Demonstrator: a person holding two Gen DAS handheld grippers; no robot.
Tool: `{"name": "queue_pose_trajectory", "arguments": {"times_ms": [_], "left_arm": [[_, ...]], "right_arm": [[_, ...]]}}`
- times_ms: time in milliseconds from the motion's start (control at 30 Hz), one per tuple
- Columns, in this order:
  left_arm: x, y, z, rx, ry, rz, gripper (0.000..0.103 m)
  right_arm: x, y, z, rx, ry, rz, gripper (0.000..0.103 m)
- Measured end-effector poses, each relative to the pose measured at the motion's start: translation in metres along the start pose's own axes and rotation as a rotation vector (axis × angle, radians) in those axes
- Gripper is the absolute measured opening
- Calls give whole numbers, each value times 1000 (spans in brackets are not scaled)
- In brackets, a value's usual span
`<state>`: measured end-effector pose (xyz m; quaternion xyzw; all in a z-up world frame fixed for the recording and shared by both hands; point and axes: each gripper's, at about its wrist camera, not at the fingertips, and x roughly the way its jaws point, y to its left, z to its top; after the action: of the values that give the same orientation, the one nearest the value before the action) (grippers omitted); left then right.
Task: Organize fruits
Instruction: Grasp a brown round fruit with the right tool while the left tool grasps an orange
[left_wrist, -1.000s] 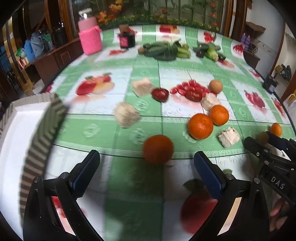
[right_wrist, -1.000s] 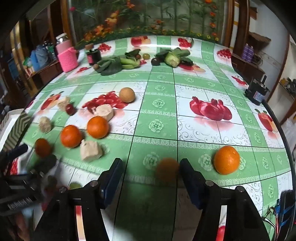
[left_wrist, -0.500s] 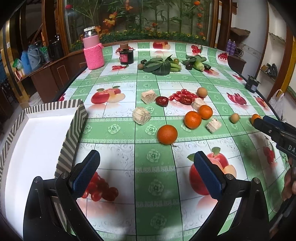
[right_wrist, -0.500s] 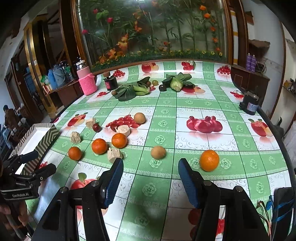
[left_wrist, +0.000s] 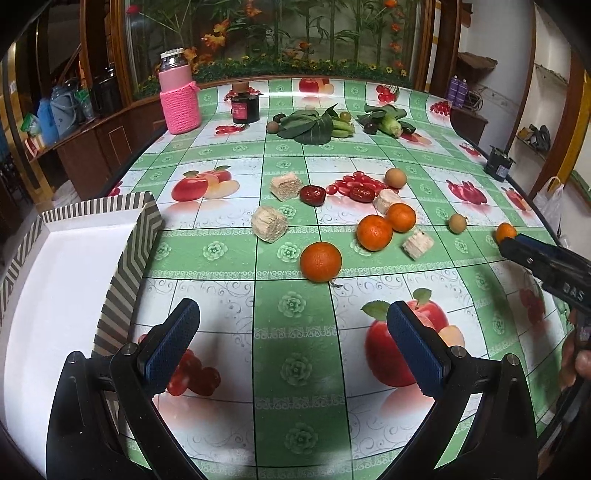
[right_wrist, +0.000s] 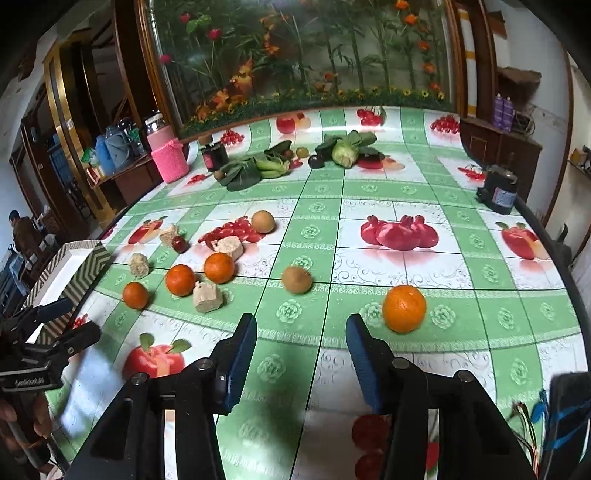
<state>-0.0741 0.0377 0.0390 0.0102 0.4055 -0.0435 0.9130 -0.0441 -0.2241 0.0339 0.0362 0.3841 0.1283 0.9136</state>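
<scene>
Several oranges lie on the fruit-print tablecloth: one (left_wrist: 320, 262) just ahead of my left gripper (left_wrist: 291, 325), a touching pair (left_wrist: 374, 232) behind it, and one (right_wrist: 403, 308) ahead and right of my right gripper (right_wrist: 301, 328). A brown round fruit (right_wrist: 297, 279) sits beyond the right fingertips. The white tray (left_wrist: 136, 236) with a striped rim stands at the left. My left gripper is open and empty. The right gripper's jaws are closing with nothing between them.
Beige crumbly blocks (left_wrist: 269, 223), dark red dates (left_wrist: 312, 195) and another brown fruit (left_wrist: 395, 178) lie mid-table. Leafy greens (left_wrist: 312, 127), a pink-sleeved bottle (left_wrist: 179, 99) and a dark jar (left_wrist: 245, 107) stand at the back. A black box (right_wrist: 498, 190) sits at the right edge.
Both grippers have drawn back and up from the table, so the fruits lie farther ahead. The brown fruit, earlier between the right fingers, now lies beyond them. The right jaws have narrowed.
</scene>
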Motion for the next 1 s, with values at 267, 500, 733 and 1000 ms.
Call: {"name": "queue_pose_trajectory", "arguments": {"times_ms": [267, 500, 733, 1000], "left_arm": [[5, 8, 3, -10, 4, 2, 103], [11, 8, 6, -10, 9, -2, 103], [17, 4, 8, 2, 13, -10, 103], [23, -4, 14, 26, 22, -29, 103]], "right_arm": [[39, -2, 10, -30, 67, 9, 45], [54, 0, 23, -65, 76, 1, 42], [65, 1, 28, -87, 92, 12, 39], [68, 1, 26, -102, 105, 6, 25]]}}
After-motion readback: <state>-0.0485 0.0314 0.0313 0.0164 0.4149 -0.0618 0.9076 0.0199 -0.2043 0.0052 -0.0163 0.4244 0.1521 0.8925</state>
